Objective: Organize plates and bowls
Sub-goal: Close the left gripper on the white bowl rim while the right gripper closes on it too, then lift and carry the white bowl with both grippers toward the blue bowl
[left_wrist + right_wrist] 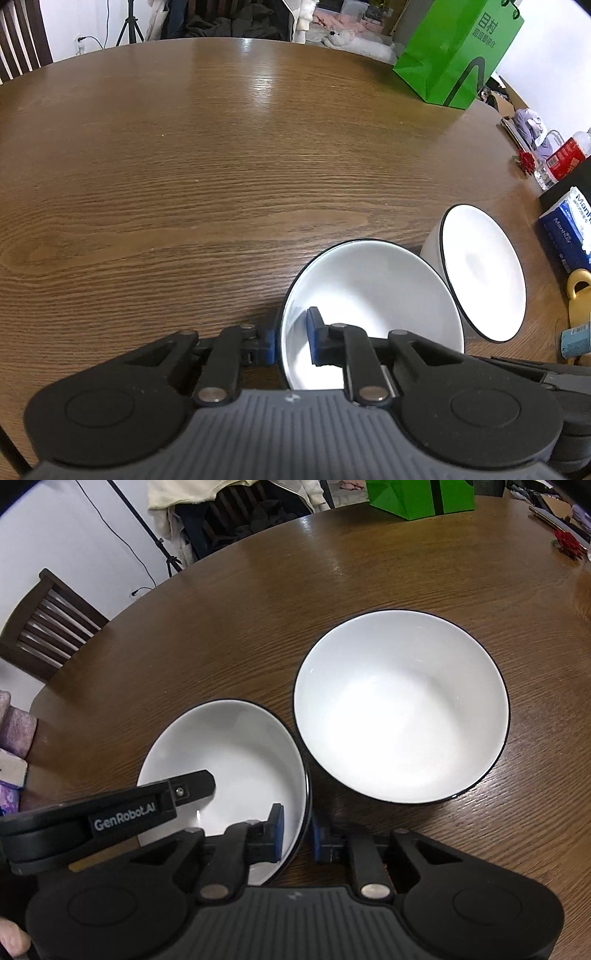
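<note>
we see the smaller white bowl (229, 760) with its thin black rim on the wooden table (258, 609), and both grippers have it. the right gripper (297, 832) pinches the rim on the side nearest the second, larger bowl (402, 709) – one blue pad inside the wall, one outside, closed narrow on it. the left gripper (291, 339) grips the opposite side of the same rim in the same way, one pad in and one out. in the right wrist view its black finger with the writing "GenRobot.AI" reaches into the bowl from the left.

the relation that matters, we think, is this: the larger bowl stands just beside the held bowl, on the right hand's side and a little farther from us, with the rims almost touching. so if the small bowl must go inside the large one, it has to lift and travel toward the right.

farther out, a green paper bag (458, 55) with printed characters we cannot read surely stands at the far edge – and a blue tissue pack (565, 232) shows letters like "Manh".
</note>
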